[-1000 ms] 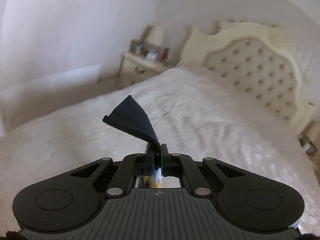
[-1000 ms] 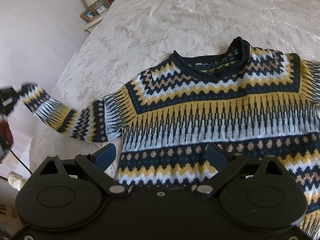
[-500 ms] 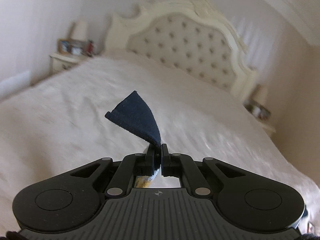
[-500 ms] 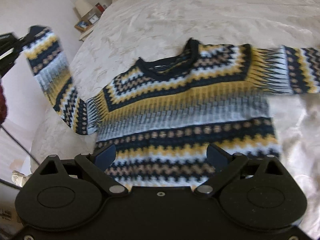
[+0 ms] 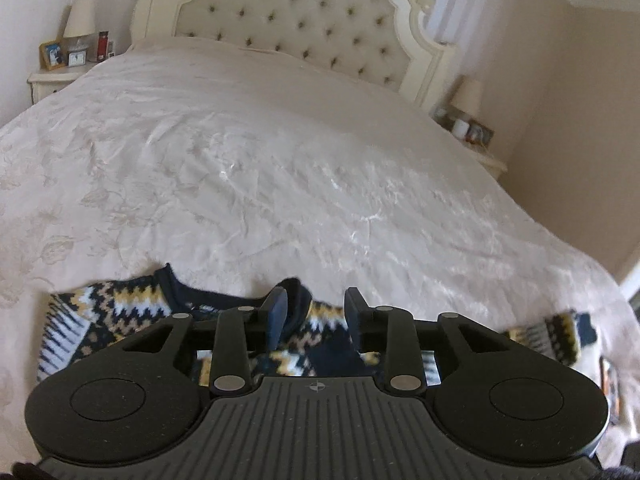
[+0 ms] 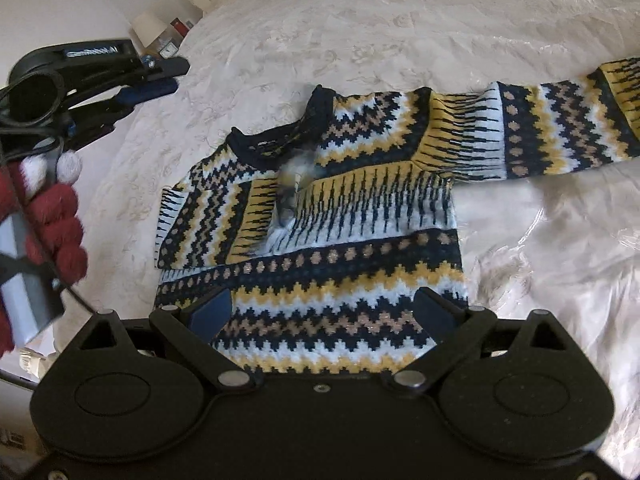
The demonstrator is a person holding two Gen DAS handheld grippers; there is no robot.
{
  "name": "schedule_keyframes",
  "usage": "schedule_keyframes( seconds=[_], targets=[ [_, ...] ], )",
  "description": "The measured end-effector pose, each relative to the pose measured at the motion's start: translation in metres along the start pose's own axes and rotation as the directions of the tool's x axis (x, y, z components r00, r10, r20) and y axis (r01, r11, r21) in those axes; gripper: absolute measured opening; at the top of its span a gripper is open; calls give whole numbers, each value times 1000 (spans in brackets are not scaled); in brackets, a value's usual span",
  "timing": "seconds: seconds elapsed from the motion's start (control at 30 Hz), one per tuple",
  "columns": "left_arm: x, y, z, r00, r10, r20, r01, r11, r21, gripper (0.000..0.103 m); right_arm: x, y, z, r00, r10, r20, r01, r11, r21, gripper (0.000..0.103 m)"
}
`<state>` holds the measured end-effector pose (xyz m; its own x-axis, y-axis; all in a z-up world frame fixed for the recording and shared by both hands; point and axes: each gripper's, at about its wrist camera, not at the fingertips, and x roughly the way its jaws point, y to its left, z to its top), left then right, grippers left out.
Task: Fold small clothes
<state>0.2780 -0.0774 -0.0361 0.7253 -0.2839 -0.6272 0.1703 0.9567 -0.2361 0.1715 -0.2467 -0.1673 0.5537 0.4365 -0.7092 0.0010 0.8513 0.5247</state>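
I stand at the foot of a wide bed (image 5: 280,168) covered with a pale, creased bedspread; a tufted cream headboard (image 5: 304,20) rises at the far end, with a nightstand (image 5: 52,76) on one side and a lamp (image 5: 468,96) on the other.

The patterned knit sweater (image 6: 332,240) lies flat on the near part of the bed, chest up, its navy collar (image 6: 316,104) pointing toward the headboard and its hem toward me. One sleeve is already folded across the chest (image 6: 216,216). The other sleeve (image 6: 560,128) stretches straight out toward the right, its long axis running across the bed. That unfolded sleeve lies on the side of my right gripper (image 6: 324,312), so I judge that hand is the nearer one to fetch it and bring it over the body.

My right gripper hovers just above the hem with its jaws spread wide and nothing between them. My left gripper (image 5: 316,308) sits low over the collar area, and its jaws are opening: fabric shows below the gap, but the pads do not press on it. From the right-hand view that gripper (image 6: 160,80) hangs to the left of the sweater, held in a red fuzzy glove (image 6: 56,224).

The knit is thick and soft, banded in navy, yellow, white and tan zigzags and diamonds. A blurred pale patch (image 6: 288,188) sits mid-chest; I cannot tell what it is.
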Motion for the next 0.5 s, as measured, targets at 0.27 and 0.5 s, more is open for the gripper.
schedule_keyframes(
  seconds=[0.27,0.5],
  targets=[
    [5,47,-37,977,159,-141,-157,987,27,31,18,12,16,1000,-15,6,16,999,-28,98],
    [16,119,-53,923,274,-272,-291,956,-24,31,40,27,44,998,-48,36,50,997,-53,98]
  ],
)
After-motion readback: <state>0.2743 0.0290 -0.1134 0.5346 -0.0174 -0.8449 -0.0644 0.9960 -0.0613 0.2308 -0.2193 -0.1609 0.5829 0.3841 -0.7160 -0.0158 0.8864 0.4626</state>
